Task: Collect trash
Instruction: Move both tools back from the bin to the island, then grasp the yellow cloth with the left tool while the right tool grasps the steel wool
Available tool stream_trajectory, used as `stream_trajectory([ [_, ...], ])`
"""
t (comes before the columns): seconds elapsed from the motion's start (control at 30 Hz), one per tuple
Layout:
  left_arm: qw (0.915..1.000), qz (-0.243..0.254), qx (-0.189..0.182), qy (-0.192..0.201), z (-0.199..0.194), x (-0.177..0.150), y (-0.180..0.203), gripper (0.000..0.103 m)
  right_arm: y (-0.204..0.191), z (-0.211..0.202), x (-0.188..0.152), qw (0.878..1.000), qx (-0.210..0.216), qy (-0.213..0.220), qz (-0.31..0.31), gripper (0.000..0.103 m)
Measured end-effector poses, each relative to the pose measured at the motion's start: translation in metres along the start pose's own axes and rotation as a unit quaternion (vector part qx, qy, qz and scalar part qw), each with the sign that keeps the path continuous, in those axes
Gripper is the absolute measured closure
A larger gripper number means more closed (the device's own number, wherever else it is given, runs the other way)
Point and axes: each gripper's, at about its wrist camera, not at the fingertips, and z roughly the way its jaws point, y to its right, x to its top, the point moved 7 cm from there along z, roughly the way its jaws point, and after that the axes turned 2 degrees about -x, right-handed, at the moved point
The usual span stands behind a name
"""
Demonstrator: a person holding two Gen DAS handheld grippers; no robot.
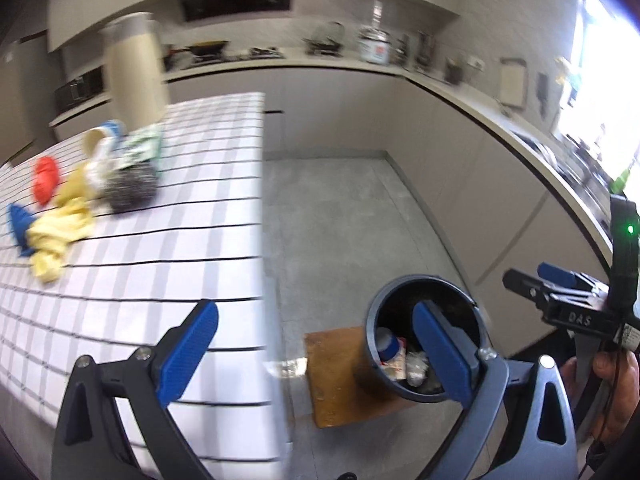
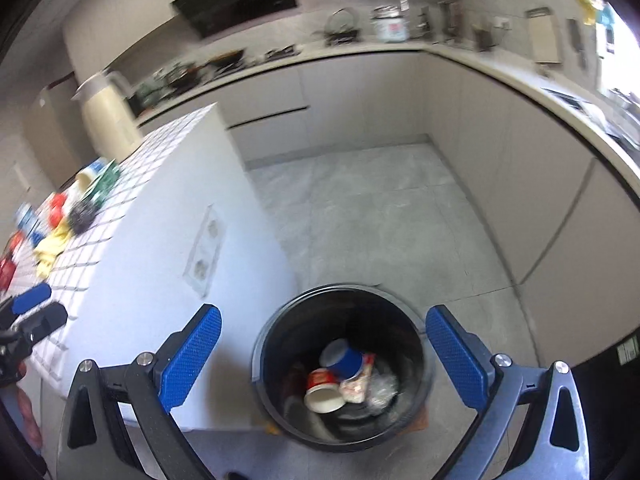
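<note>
- The trash bin (image 2: 340, 376) is a dark round bucket, upright on a wooden board (image 1: 340, 376) on the floor, just beside the counter (image 1: 132, 280).
- Already in the bin: a blue paper cup (image 2: 344, 358) on its side, a red-and-white cup (image 2: 322, 392) tipped over right against it, plus some crumpled clear plastic (image 2: 380, 390).
- Up on the counter sits a pile: crumpled yellow cloth (image 1: 60, 232), something red (image 1: 46, 180), a steel scourer (image 1: 130, 188), and a tipped blue-and-white cup (image 1: 104, 136).

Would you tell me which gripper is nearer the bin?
Right. The right gripper hangs open directly above the bin; the left gripper, also open, sits off to the side by the table edge.
</note>
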Motion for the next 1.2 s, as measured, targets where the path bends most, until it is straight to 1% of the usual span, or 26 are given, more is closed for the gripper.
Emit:
stream_trajectory([
  [0.13, 0.9987, -0.038, 0.030, 0.016, -0.018, -0.006, -0.047, 0.004, -0.043, 0.000, 0.006, 0.999, 0.026, 0.000, -0.027, 0.000],
  [0.2, 0.9971, -0.052, 0.052, 0.019, -0.025, -0.011, -0.069, 0.004, -0.061, 0.001, 0.008, 0.999, 0.036, 0.001, -0.039, 0.000],
  [0.27, 0.9945, -0.065, 0.079, 0.022, -0.034, -0.017, -0.095, 0.004, -0.085, 0.001, 0.009, 0.997, 0.044, 0.005, -0.057, 0.000],
  [0.37, 0.9904, -0.085, 0.105, 0.029, -0.047, -0.024, -0.128, 0.004, -0.116, 0.000, 0.011, 0.995, 0.060, 0.009, -0.075, 0.000],
  [0.43, 0.9874, -0.096, 0.121, 0.035, -0.054, -0.028, -0.152, 0.004, -0.141, 0.001, 0.012, 0.993, 0.075, 0.011, -0.087, 0.000],
  [0.53, 0.9838, -0.111, 0.134, 0.043, -0.060, -0.028, -0.187, 0.005, -0.174, 0.003, 0.015, 0.991, 0.082, 0.015, -0.107, 0.000],
  [0.63, 0.9815, -0.124, 0.135, 0.055, -0.065, -0.023, -0.216, 0.005, -0.207, 0.002, 0.018, 0.989, 0.086, 0.020, -0.122, 0.000],
  [0.7, 0.9815, -0.127, 0.130, 0.060, -0.066, -0.020, -0.229, 0.007, -0.227, 0.001, 0.019, 0.987, 0.086, 0.023, -0.131, 0.000],
  [0.83, 0.9848, -0.115, 0.115, 0.062, -0.057, -0.009, -0.253, 0.013, -0.271, 0.001, 0.024, 0.984, 0.084, 0.029, -0.152, 0.000],
  [0.9, 0.9856, -0.108, 0.116, 0.059, -0.047, -0.004, -0.264, 0.014, -0.288, 0.004, 0.029, 0.983, 0.081, 0.034, -0.161, 0.000],
  [0.93, 0.9862, -0.107, 0.114, 0.053, -0.040, -0.002, -0.269, 0.014, -0.299, 0.007, 0.033, 0.982, 0.080, 0.036, -0.165, 0.002],
  [1.07, 0.9890, -0.104, 0.093, 0.048, -0.018, 0.009, -0.283, 0.021, -0.341, 0.025, 0.047, 0.981, 0.080, 0.035, -0.171, 0.012],
  [1.2, 0.9913, -0.098, 0.075, 0.046, -0.001, 0.022, -0.292, 0.024, -0.368, 0.044, 0.058, 0.980, 0.083, 0.033, -0.176, 0.016],
])
